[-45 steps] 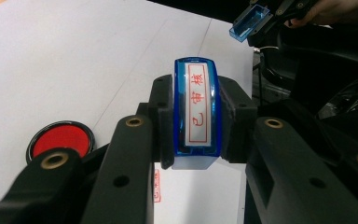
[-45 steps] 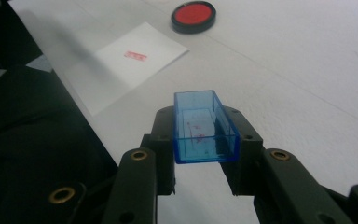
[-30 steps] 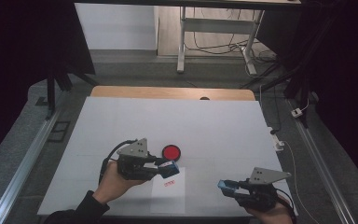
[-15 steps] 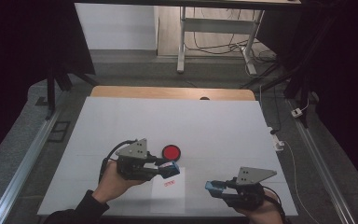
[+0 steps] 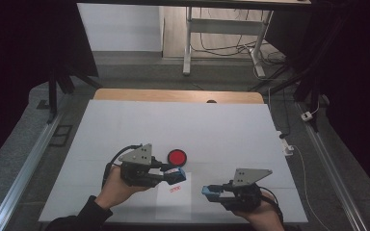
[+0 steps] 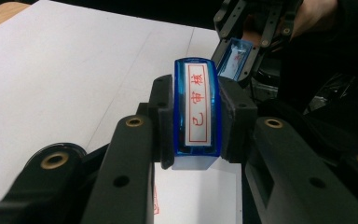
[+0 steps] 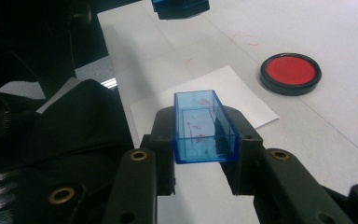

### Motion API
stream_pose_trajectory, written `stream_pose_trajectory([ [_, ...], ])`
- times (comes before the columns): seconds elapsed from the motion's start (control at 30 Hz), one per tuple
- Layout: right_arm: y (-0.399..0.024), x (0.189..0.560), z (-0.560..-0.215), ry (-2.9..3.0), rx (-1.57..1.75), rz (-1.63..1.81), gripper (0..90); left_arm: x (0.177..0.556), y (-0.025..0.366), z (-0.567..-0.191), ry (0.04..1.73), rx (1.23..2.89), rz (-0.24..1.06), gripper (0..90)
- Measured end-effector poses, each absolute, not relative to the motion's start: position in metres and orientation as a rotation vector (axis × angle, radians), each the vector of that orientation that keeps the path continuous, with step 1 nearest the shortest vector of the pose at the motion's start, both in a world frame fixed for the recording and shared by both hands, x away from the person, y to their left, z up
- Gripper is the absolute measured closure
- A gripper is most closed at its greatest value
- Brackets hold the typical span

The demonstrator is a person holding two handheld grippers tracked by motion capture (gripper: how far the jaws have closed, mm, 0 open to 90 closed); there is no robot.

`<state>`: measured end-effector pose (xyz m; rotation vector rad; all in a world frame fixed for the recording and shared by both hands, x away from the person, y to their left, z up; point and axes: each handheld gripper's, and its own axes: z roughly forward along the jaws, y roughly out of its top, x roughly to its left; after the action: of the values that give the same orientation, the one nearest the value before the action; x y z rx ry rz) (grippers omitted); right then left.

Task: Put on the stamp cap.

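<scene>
We hold the blue stamp point(image 6: 196, 112) in the left gripper point(image 5: 176, 175), its fingers point(image 6: 161, 119) clenched on the stamp's two long sides, the red-lettered label facing the left gripper view. The right gripper point(image 5: 209, 191) has its fingers point(image 7: 163, 126) clamped on the clear blue cap point(image 7: 204, 128), whose open mouth faces up in the right gripper view and shows red ink smears inside. In the high view the cap sits at about four o'clock from the stamp, near it but apart, with the white paper slip point(image 5: 173, 202) lying on the counter point(image 5: 221, 125) between and under them. The red ink pad point(image 5: 177, 157) rests at about twelve o'clock from the stamp, just beside it. What matters for our next move, we judge, is that the two long axes do not yet line up: the stamp points toward three o'clock while the cap points toward nine, offset toward the near edge. We would need to bring the cap's mouth square to the stamp's inked face before the two can be pushed together; a skewed approach could smear ink on the rim.
</scene>
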<state>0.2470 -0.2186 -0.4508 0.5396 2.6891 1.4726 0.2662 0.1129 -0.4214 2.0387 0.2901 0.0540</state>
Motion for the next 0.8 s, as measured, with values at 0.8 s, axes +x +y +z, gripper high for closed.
stream_pose_trajectory([
  [0.8, -0.176, 0.267, -0.461, 2.762, 0.33, 1.561, 68.5, 0.265, 0.112, -0.421, 0.202, 2.03, 0.034, 70.1],
])
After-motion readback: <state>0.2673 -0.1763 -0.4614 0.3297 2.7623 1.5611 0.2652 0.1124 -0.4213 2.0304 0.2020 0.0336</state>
